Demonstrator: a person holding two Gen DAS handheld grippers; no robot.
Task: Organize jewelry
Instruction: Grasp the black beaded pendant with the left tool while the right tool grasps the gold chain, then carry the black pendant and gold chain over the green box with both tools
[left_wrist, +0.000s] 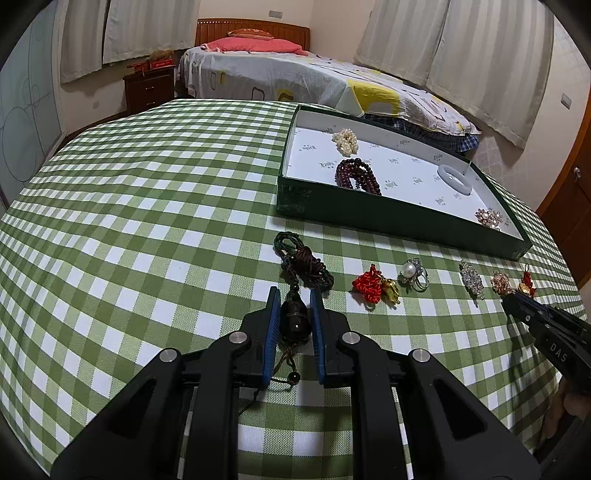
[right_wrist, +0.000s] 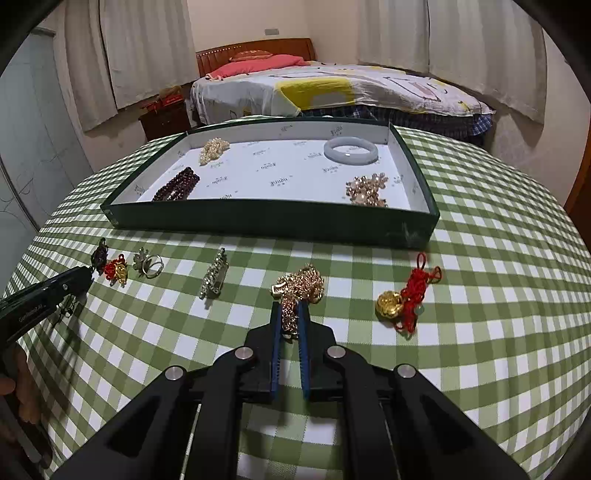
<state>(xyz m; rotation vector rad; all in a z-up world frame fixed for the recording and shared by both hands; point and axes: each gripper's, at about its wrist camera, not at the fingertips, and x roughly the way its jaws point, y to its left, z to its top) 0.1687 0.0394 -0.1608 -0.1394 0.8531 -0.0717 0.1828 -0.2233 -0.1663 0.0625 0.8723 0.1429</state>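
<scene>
The left gripper (left_wrist: 294, 295) clamps a dark pendant bead (left_wrist: 294, 321), its braided cord (left_wrist: 303, 263) coiled just ahead. The right gripper (right_wrist: 290, 308) pinches a glittering gold chain (right_wrist: 301, 286).

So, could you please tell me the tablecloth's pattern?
Green-and-white gingham tablecloth; clearest in the right wrist view.

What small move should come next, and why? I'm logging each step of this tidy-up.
Probably lift both pieces toward the green tray. The left gripper is closed around the dark pendant, the right gripper pinches the gold chain, and both pieces still lie on the checked cloth outside the tray.
</scene>
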